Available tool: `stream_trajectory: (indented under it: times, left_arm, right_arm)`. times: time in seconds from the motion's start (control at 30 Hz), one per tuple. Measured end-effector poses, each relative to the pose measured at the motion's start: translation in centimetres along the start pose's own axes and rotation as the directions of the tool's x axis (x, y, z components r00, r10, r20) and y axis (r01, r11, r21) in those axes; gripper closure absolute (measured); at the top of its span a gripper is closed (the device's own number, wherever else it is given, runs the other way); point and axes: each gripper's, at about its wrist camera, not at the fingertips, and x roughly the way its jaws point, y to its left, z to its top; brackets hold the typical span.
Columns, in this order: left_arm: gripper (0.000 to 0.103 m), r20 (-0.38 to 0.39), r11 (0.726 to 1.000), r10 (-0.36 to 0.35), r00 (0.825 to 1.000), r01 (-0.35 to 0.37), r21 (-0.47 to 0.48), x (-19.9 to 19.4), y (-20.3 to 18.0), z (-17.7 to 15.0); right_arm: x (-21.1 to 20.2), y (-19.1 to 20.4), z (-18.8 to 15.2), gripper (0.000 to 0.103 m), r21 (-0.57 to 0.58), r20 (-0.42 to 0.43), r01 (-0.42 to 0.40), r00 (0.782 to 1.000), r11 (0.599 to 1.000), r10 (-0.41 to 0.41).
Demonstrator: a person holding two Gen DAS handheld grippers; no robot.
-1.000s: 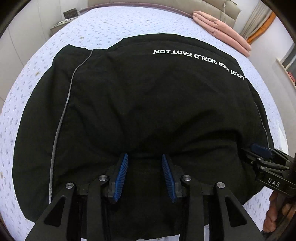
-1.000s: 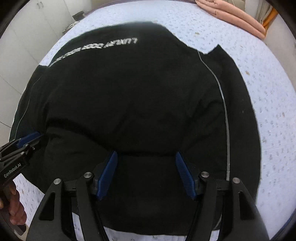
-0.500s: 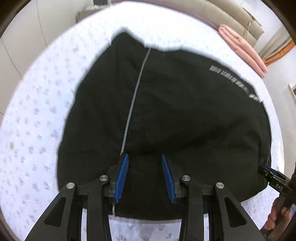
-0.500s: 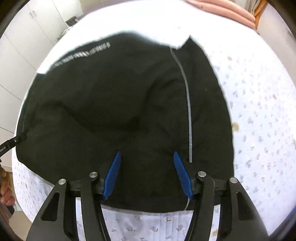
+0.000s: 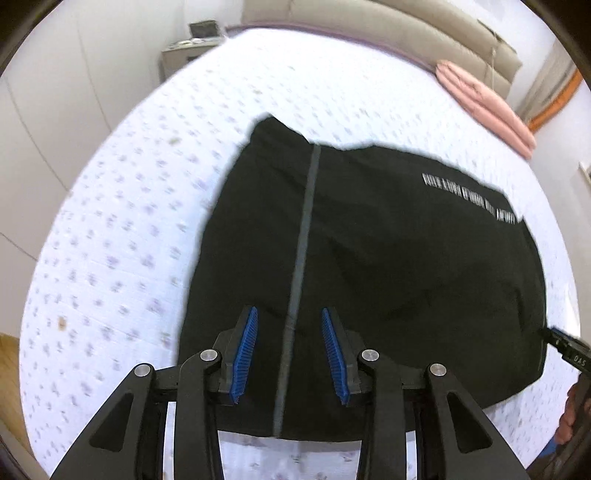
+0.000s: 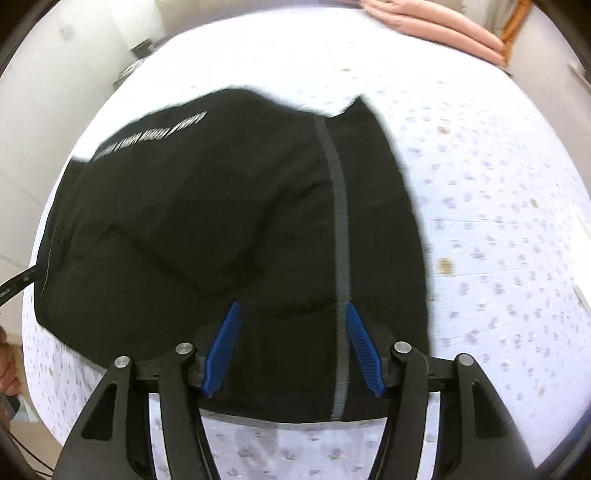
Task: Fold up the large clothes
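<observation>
**Two grippers spread over a black garment on the bed**

Two sets of blue-padded jaws, both standing wide with nothing between the pads. Left gripper (image 5: 290,350) poised over the near hem of the black garment (image 5: 388,258), a grey stripe (image 5: 301,251) running up between its fingers. Right gripper (image 6: 293,349) likewise above the near hem of the same black garment (image 6: 207,221), the grey stripe (image 6: 341,229) passing just inside its right-hand pad. Whether either gripper touches the cloth: cannot tell.

Spread flat on the bed (image 5: 122,206), covered by a white sheet with small purple print, the near hem close to the bed's front edge. Blurred white lettering (image 5: 469,194) near the far edge of the cloth. Folded pink bedding (image 5: 487,107) well apart at the head of the bed, against a beige headboard (image 5: 388,33). Small bedside cabinet (image 5: 184,55) beyond the far corner.

Tip of the other gripper visible at the garment's side edge in each view.
</observation>
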Motion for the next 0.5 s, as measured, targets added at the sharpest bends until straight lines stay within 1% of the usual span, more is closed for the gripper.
stream_trajectory:
  times: [0.07, 0.13, 0.2, 0.27, 0.3, 0.4, 0.5]
  left_arm:
    - [0.064, -0.006, 0.999, -0.024, 1.000, 0.024, -0.028, -0.4, 1.4, 0.7]
    - [0.065, -0.011, 0.999, -0.008, 1.000, 0.007, -0.047, -0.4, 2.2, 0.9]
    - [0.065, -0.023, 0.998, 0.019, 1.000, -0.021, -0.060, -0.5, 2.8, 0.9]
    - [0.065, -0.025, 0.997, 0.015, 1.000, -0.017, -0.075, -0.4, 3.7, 1.2]
    - [0.065, -0.028, 0.996, 0.006, 1.000, -0.008, -0.083, -0.2, 4.0, 1.4]
    - [0.065, -0.059, 0.989, -0.062, 0.996, 0.053, -0.135, 1.1, 5.1, 2.0]
    - [0.065, -0.068, 0.977, -0.091, 0.994, 0.076, -0.197, 2.0, 6.1, 2.2]
  right_arm:
    - [0.1, -2.0, 0.5, 0.034, 0.044, -0.003, 0.023, 1.000, 0.999, -0.023]
    - [0.8, -4.2, 1.0, 0.034, 0.081, -0.017, 0.037, 0.999, 0.996, -0.036]
    - [1.2, -5.8, 1.5, 0.034, 0.121, -0.023, 0.026, 0.999, 0.992, -0.023]
    - [1.5, -6.8, 1.9, 0.034, 0.136, -0.022, 0.023, 1.000, 0.990, -0.020]
    - [1.6, -7.3, 2.2, 0.034, 0.142, -0.022, 0.018, 1.000, 0.990, -0.015]
    - [2.0, -7.9, 2.6, 0.034, 0.156, -0.033, 0.003, 0.999, 0.988, 0.002]
    - [2.7, -7.9, 2.8, 0.034, 0.163, -0.049, -0.010, 0.999, 0.987, 0.018]
